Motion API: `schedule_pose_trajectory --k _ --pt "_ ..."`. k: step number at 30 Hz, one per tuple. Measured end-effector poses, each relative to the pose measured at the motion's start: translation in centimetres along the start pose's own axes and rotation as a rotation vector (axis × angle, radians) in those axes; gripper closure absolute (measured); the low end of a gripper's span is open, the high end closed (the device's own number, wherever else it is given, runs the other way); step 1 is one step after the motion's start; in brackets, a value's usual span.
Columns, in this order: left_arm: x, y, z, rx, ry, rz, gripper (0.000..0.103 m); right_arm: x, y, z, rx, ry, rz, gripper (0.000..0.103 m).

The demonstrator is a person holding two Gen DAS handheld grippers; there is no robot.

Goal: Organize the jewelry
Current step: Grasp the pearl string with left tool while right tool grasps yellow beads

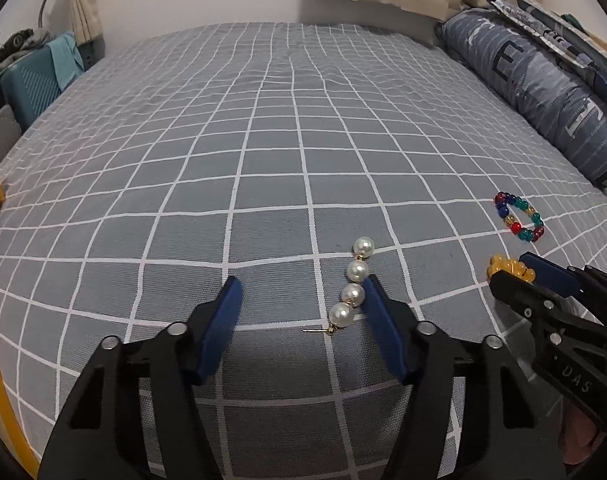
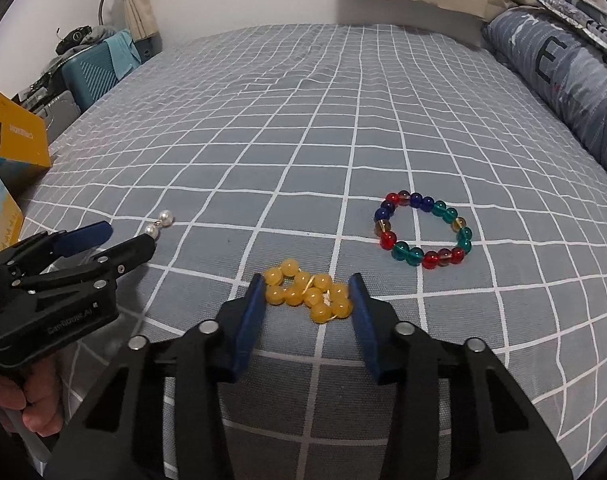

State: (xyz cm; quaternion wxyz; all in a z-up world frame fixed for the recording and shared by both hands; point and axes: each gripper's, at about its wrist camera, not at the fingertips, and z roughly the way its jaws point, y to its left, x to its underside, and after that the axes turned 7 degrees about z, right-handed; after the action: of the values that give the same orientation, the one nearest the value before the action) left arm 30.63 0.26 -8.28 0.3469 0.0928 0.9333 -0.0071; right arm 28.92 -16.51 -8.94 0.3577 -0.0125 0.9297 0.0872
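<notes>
A pearl earring (image 1: 352, 286) of several white pearls with a thin gold pin lies on the grey checked bedsheet (image 1: 263, 160). My left gripper (image 1: 303, 294) is open around it, its right finger touching the pearls. A yellow bead bracelet (image 2: 309, 296) lies bunched between the open fingers of my right gripper (image 2: 307, 286); it shows in the left wrist view (image 1: 507, 266) too. A multicoloured bead bracelet (image 2: 423, 230) lies flat just beyond and to the right, also in the left wrist view (image 1: 519, 216). The left gripper (image 2: 129, 236) shows in the right wrist view beside two pearls (image 2: 159, 222).
A yellow cardboard box (image 2: 19, 144) stands at the bed's left edge. A blue patterned pillow (image 1: 543, 92) lies along the right side. A teal suitcase (image 2: 89, 76) and clutter stand past the far left corner. Curtains hang behind the bed.
</notes>
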Motion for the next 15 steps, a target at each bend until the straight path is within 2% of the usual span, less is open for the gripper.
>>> schedule_pose_trajectory --k 1,3,6,8,10,15 --pt "0.05 0.09 0.01 0.004 -0.002 -0.003 0.051 0.01 -0.04 -0.02 -0.001 -0.001 0.002 0.066" --pt "0.13 0.22 -0.03 0.002 -0.007 -0.009 0.057 0.07 -0.09 -0.01 -0.011 -0.001 0.005 0.079" --pt "0.21 0.3 -0.07 0.003 -0.009 -0.012 0.068 0.12 -0.04 -0.02 -0.015 -0.003 0.004 0.088" --pt "0.29 0.15 -0.14 0.007 -0.018 -0.005 0.078 0.15 0.06 0.02 -0.02 -0.001 0.0 0.094" --pt "0.34 0.05 -0.16 0.011 -0.022 -0.004 0.092 0.21 0.17 -0.03 -0.019 -0.007 -0.004 0.094" --pt "0.6 0.18 -0.5 0.019 -0.045 -0.01 0.092 0.39 0.18 -0.27 -0.03 -0.025 -0.001 0.094"
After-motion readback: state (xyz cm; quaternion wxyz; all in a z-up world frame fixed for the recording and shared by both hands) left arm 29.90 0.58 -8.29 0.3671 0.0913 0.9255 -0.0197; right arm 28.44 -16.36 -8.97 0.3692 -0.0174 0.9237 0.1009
